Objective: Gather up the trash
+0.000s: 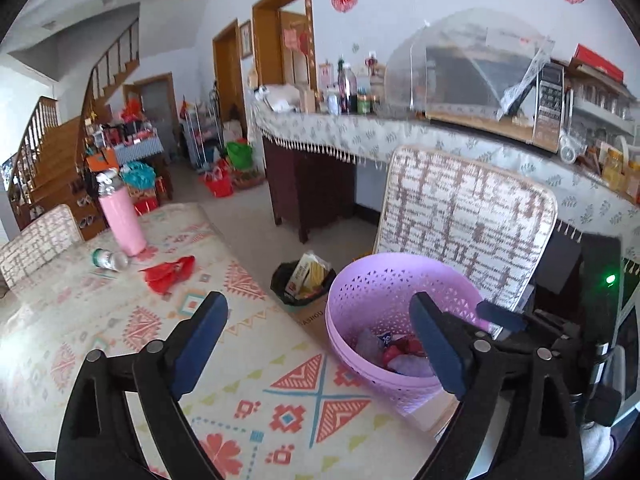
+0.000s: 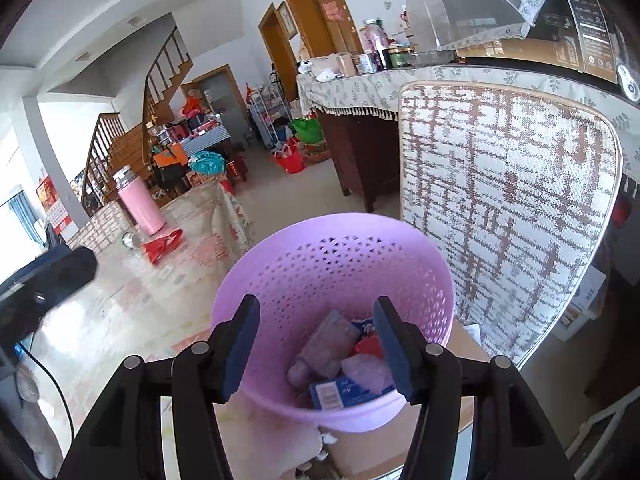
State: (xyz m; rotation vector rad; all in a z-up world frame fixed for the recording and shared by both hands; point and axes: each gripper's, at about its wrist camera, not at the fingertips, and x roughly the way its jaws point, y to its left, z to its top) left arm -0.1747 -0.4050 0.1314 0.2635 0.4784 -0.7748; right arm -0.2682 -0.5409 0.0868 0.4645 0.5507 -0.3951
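Hovering over the lilac basket (image 2: 332, 280), the right claw (image 2: 316, 344) stands wide open with nothing between its blue pads, its fingers framing the basket mouth just below and ahead of it. The left claw (image 1: 320, 344) is likewise spread wide and empty, with the basket (image 1: 384, 292) just off its right finger and the patterned counter (image 1: 120, 320) stretching ahead and to its left. By the look of it the job is partly done: several scraps already lie in the basket bottom, among them a pale crumpled wrapper (image 2: 326, 346), a blue printed packet (image 2: 340, 394) and something red. What seems left sits well ahead of the left claw, toward the far-left of the counter: a crumpled red wrapper (image 1: 170, 274) and a small clear bottle (image 1: 110, 259) toppled on its side, both near the upright pink flask (image 1: 122, 220), which is probably not trash. The bottle's long axis runs roughly crosswise to the left claw's line of reach, its green-labelled end pointing left and its other end toward the flask. The red wrapper lies flat, stretched from near-left to far-right, one tip aimed back toward the flask. The basket stands tilted, its mouth open up toward the right claw.
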